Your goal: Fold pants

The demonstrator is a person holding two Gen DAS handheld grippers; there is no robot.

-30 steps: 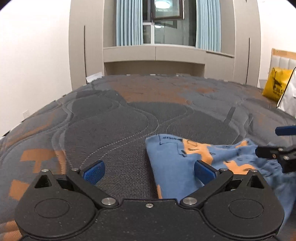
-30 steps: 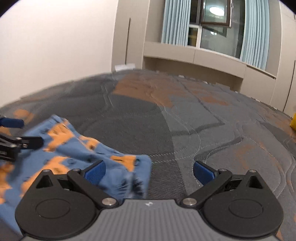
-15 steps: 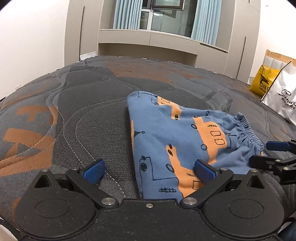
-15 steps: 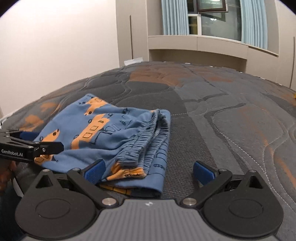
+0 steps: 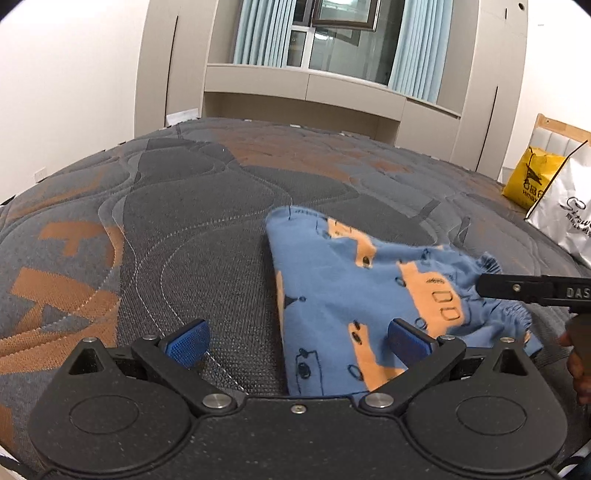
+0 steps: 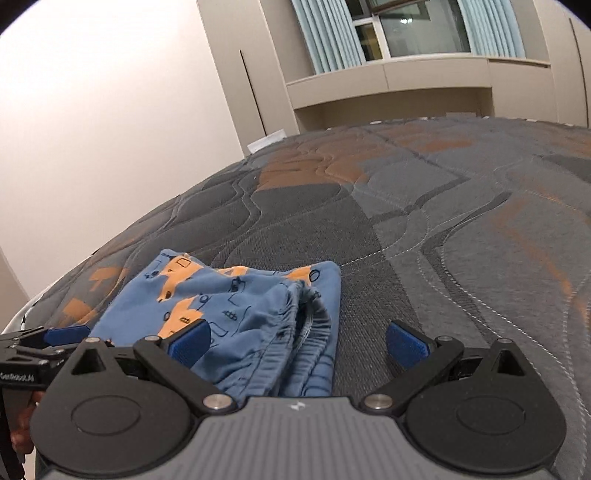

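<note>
Blue pants with orange vehicle prints (image 5: 347, 291) lie folded on the quilted grey and orange mattress (image 5: 192, 221). My left gripper (image 5: 297, 341) is open and empty, with the pants' left edge between its blue pads. My right gripper (image 6: 297, 341) is open and empty over the elastic waistband end of the pants (image 6: 251, 306). The right gripper's finger shows in the left wrist view (image 5: 517, 286) at the waistband. The left gripper shows at the right wrist view's left edge (image 6: 55, 338).
A yellow bag (image 5: 532, 181) and a white bag (image 5: 569, 218) stand at the mattress's right edge. Beige cabinets (image 5: 306, 92) and a curtained window (image 5: 340, 33) lie beyond the far edge. A white wall (image 6: 110, 129) is to the left.
Both grippers stayed open. The views tilted up and shifted; the right gripper's finger now sits closer over the waistband. The pants stay folded on the mattress.
</note>
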